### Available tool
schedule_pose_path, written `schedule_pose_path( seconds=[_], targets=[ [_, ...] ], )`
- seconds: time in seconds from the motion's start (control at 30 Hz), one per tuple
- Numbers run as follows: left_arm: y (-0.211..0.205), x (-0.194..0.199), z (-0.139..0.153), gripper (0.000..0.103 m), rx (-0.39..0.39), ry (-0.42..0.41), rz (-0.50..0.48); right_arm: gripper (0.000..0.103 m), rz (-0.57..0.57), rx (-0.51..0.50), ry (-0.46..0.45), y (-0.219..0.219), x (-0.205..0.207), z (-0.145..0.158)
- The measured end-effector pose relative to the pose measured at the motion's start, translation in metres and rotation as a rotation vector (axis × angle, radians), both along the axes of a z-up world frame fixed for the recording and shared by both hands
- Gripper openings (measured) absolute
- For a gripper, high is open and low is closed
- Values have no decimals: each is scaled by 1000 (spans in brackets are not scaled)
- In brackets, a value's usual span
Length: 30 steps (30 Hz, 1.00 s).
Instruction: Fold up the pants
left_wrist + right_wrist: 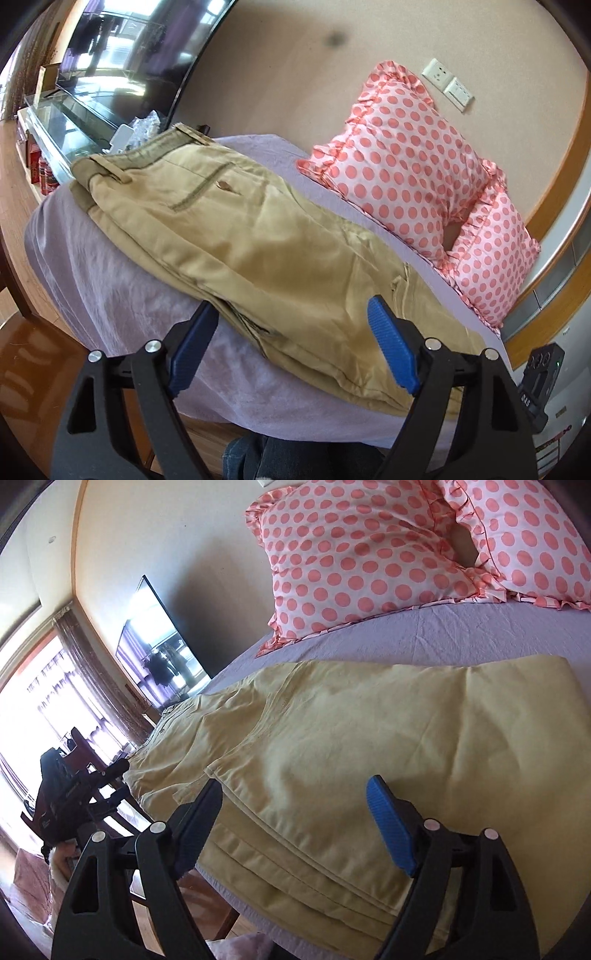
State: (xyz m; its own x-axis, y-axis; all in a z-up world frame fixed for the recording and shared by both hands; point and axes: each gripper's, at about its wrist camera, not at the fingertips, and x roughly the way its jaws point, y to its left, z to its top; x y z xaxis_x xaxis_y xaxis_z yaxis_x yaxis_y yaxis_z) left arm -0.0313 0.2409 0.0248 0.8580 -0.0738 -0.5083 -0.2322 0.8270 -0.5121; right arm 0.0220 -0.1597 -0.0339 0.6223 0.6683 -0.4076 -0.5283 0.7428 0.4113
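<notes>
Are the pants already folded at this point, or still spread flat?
Folded at least once. The pants lie on the bed with stacked hem edges near the open right gripper. Left gripper is open too.

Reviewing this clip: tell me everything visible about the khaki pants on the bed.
The khaki pants look like woven cotton, lightly creased. They lie flat on the lavender sheet, legs stacked and already folded over, layered hems showing at the near edge. The waistband with belt loops points toward the TV; a welt back pocket with a button faces up. The polka-dot pillows lie apart from them. The left gripper and right gripper are open above the near edge, gripping nothing.
</notes>
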Motion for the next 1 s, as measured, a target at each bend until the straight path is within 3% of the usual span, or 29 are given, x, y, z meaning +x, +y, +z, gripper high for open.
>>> schedule_pose_path(
  seconds=[0.17,0.23,0.33,0.37,0.47,0.63,0.8,0.9,1.0],
  targets=[
    [60,9,5,79,-71,21,238,82,11,21,-9,-6,-3,0],
    [80,10,8,73,-62,19,329,82,8,37,-19,-12,-5,2],
    [90,28,9,35,-17,58,328,82,-8,62,-24,-25,-5,3],
    [90,37,8,15,-6,95,313,82,-16,70,-27,-30,-5,3],
    [79,48,14,5,43,108,297,82,-35,94,-37,-43,-5,5],
    [28,70,73,2,174,-4,163,82,-67,112,-62,-64,-8,5],
    [-82,100,134,2,359,-121,-98,83,-139,168,-76,-95,-10,5],
    [-110,110,134,3,368,-133,-125,85,-177,180,-75,-111,-13,4],
    [-87,110,115,3,297,-76,-61,85,-190,175,-77,-117,-16,0]
  ],
)
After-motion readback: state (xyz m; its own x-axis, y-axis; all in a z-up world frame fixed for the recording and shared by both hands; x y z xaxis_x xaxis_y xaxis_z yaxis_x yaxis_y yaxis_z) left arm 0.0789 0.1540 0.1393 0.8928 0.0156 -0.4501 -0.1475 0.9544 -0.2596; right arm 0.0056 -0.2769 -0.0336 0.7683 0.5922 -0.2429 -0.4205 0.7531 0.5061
